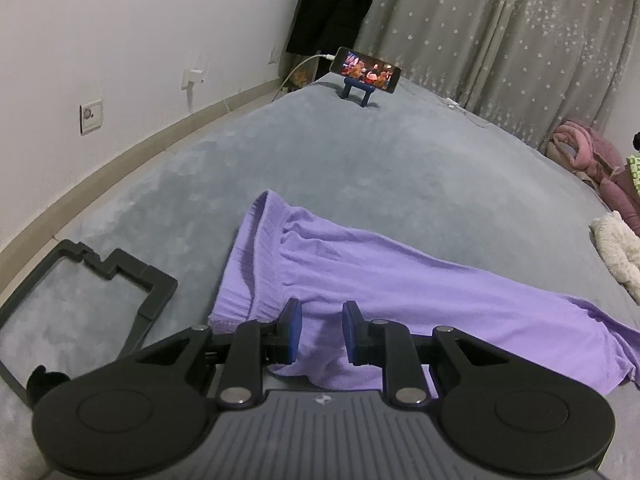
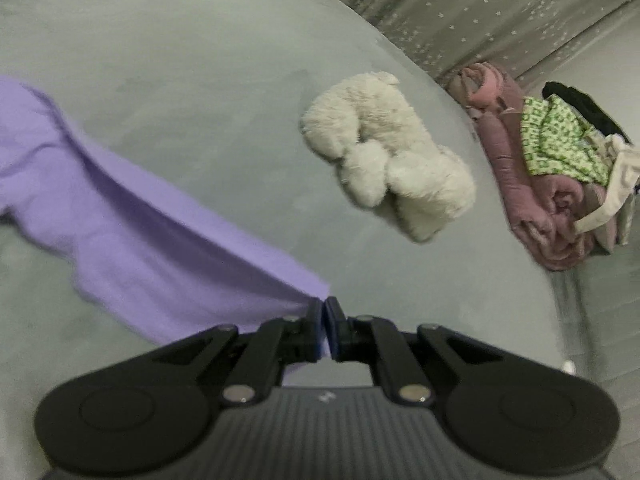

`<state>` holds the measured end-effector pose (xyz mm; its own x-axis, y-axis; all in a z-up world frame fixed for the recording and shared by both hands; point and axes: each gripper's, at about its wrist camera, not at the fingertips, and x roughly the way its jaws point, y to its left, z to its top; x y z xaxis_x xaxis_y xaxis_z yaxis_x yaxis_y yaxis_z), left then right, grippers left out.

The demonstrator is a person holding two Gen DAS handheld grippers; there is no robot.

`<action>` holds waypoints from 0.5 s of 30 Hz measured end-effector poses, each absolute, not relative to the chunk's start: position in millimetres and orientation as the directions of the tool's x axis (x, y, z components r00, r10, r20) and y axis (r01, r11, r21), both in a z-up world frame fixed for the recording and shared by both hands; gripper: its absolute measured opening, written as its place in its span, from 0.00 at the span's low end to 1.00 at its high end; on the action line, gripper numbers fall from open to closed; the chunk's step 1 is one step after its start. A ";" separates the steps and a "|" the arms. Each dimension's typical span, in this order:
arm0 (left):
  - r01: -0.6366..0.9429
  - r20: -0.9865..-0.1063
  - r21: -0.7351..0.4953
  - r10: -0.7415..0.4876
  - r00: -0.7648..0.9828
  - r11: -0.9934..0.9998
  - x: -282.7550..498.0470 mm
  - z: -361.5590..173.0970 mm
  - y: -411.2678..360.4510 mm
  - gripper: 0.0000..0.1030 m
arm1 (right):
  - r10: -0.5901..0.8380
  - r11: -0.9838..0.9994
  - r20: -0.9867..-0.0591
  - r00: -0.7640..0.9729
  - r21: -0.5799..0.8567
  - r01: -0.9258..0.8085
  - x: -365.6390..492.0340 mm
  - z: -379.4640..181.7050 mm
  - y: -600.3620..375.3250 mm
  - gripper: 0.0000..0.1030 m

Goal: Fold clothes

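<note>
Here the purple garment (image 1: 384, 276) lies spread across the lower middle of the left wrist view on a grey bedspread (image 1: 320, 160), its ribbed edge toward the left and its body trailing off to the lower right. The left gripper (image 1: 319, 332) sits at the bottom centre with its blue pads (image 1: 294, 330) parted and purple cloth showing in the gap; whether the pads actually press on the cloth I cannot tell. In the right wrist view the right gripper (image 2: 324, 328) is clenched on a corner of the same garment (image 2: 132, 236), which stretches taut up toward the left edge (the cloth is blurred there). A black frame (image 1: 92, 300) lies at lower left of the left view, and a phone on a stand (image 1: 366, 72) stands at upper centre before a starred curtain (image 1: 520, 40). A white fluffy item (image 2: 384, 152) lies right of centre in the right view, with a pile of pink and green clothes (image 2: 560, 168) at the far right.
</note>
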<state>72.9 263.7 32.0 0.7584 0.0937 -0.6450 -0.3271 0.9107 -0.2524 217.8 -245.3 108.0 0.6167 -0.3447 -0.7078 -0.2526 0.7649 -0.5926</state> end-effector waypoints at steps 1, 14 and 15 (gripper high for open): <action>-0.326 -0.643 -0.248 0.097 0.760 0.912 73.2 32.0 263.8 0.20 | -0.352 0.762 -0.709 0.611 -0.596 -0.252 227.9 103.7 -246.7 0.04; -0.325 -0.623 -0.195 0.139 0.770 0.926 76.4 32.4 263.1 0.20 | -0.459 0.746 -0.727 0.511 -0.628 -0.222 291.6 42.8 -271.8 0.04; -0.324 -0.623 -0.193 0.139 0.770 0.926 76.5 32.3 263.1 0.20 | -0.462 0.747 -0.727 0.508 -0.628 -0.218 293.3 38.8 -273.5 0.04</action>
<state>76.5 263.1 32.3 0.7697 0.1395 -0.6230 -0.3242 0.9261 -0.1932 293.3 -273.5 38.8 0.5084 -0.4622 -0.7265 -0.2181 0.7471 -0.6279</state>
